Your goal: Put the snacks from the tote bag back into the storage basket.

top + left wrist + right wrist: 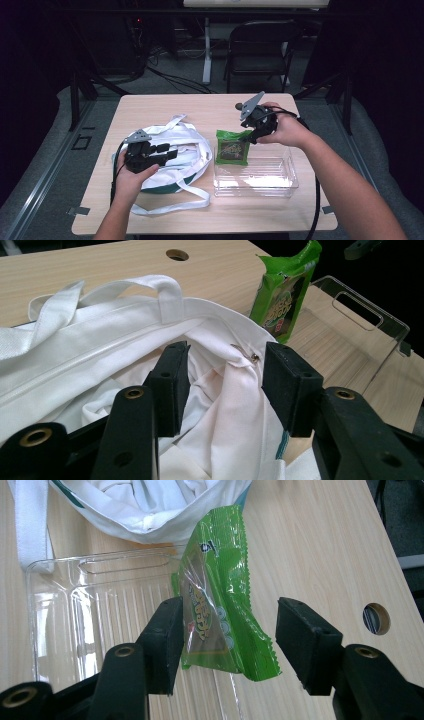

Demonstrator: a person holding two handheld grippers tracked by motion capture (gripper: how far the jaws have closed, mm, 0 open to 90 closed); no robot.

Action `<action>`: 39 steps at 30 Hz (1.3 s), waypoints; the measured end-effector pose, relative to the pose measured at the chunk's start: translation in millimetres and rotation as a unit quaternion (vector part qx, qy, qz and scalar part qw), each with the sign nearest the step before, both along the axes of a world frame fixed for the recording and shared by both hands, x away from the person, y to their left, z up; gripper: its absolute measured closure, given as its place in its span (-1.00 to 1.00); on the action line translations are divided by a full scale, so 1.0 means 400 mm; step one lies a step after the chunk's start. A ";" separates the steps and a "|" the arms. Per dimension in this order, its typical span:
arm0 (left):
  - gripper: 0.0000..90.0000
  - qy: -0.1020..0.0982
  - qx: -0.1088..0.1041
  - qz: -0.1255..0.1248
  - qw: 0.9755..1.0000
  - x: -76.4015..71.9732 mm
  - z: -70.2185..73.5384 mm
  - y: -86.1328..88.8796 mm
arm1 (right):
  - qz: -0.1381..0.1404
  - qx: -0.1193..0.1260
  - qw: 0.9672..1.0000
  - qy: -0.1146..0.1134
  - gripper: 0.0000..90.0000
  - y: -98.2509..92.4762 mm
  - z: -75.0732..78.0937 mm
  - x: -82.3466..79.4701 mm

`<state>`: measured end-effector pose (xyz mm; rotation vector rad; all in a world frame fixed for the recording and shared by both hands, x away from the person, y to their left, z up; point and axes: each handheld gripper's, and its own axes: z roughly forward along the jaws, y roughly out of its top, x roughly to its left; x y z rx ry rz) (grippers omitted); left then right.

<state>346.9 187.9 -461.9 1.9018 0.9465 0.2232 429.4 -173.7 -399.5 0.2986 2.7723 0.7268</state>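
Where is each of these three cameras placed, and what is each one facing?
High view: above the person's side, facing forward and down on the table; both forearms, left gripper and right gripper show.
Left gripper view: on the left gripper, facing the white bag; its black jaws show.
Right gripper view: on the right gripper, facing the green packet over the clear tray; its jaws show.
Shared: bag, packet, tray.
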 end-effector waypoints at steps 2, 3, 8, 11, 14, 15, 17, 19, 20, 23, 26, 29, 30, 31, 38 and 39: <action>0.19 0.000 0.001 0.000 1.000 0.000 0.000 0.000 | -0.002 0.000 1.000 0.000 -0.01 -0.004 0.004 -0.004; 0.19 0.001 0.004 0.001 1.000 -0.001 0.000 0.000 | -0.005 0.000 1.000 0.000 -0.01 -0.006 0.006 -0.007; 0.19 0.001 0.002 0.003 1.000 -0.001 -0.001 0.002 | -0.014 0.008 1.000 0.000 0.00 -0.020 0.008 -0.022; 0.19 0.002 0.003 0.003 1.000 -0.001 -0.001 0.005 | -0.017 0.005 1.000 0.000 0.00 -0.026 0.008 -0.028; 0.19 0.001 0.003 0.005 1.000 0.000 -0.001 0.008 | -0.026 0.013 1.000 0.003 0.00 -0.035 0.009 -0.037; 0.19 -0.001 0.005 0.006 1.000 0.001 -0.001 0.009 | -0.030 0.016 0.999 0.005 0.00 -0.036 0.009 -0.042; 0.19 0.001 0.002 0.006 1.000 0.002 -0.002 0.011 | -0.035 0.015 0.999 0.004 0.00 -0.042 0.009 -0.056; 0.19 0.000 0.004 0.007 1.000 0.004 -0.004 0.014 | -0.040 0.021 0.999 0.004 0.00 -0.045 0.005 -0.066; 0.19 0.005 0.003 0.010 1.000 0.005 -0.005 0.016 | -0.042 0.020 0.999 0.005 0.00 -0.046 0.004 -0.070; 0.19 0.004 0.004 0.011 1.000 0.005 -0.006 0.018 | -0.046 0.021 0.999 0.005 0.05 -0.050 0.002 -0.080; 0.19 0.002 0.005 0.015 1.000 0.005 -0.007 0.022 | -0.059 0.033 0.998 0.007 0.06 -0.064 -0.001 -0.099; 0.18 0.002 0.008 0.016 1.000 0.005 -0.008 0.025 | -0.066 0.037 0.997 0.008 0.06 -0.072 -0.001 -0.107; 0.18 0.003 0.007 0.017 1.000 0.005 -0.009 0.027 | -0.074 0.044 0.996 0.009 0.07 -0.077 -0.003 -0.113; 0.18 0.002 0.008 0.018 1.000 0.005 -0.010 0.030 | -0.082 0.050 0.995 0.012 0.14 -0.085 -0.005 -0.123; 0.16 0.004 0.014 0.028 1.000 0.005 -0.018 0.038 | -0.102 0.063 0.993 0.015 0.20 -0.107 -0.016 -0.168; 0.15 0.007 0.017 0.029 0.999 0.005 -0.020 0.040 | -0.105 0.064 0.992 0.016 0.21 -0.110 -0.017 -0.175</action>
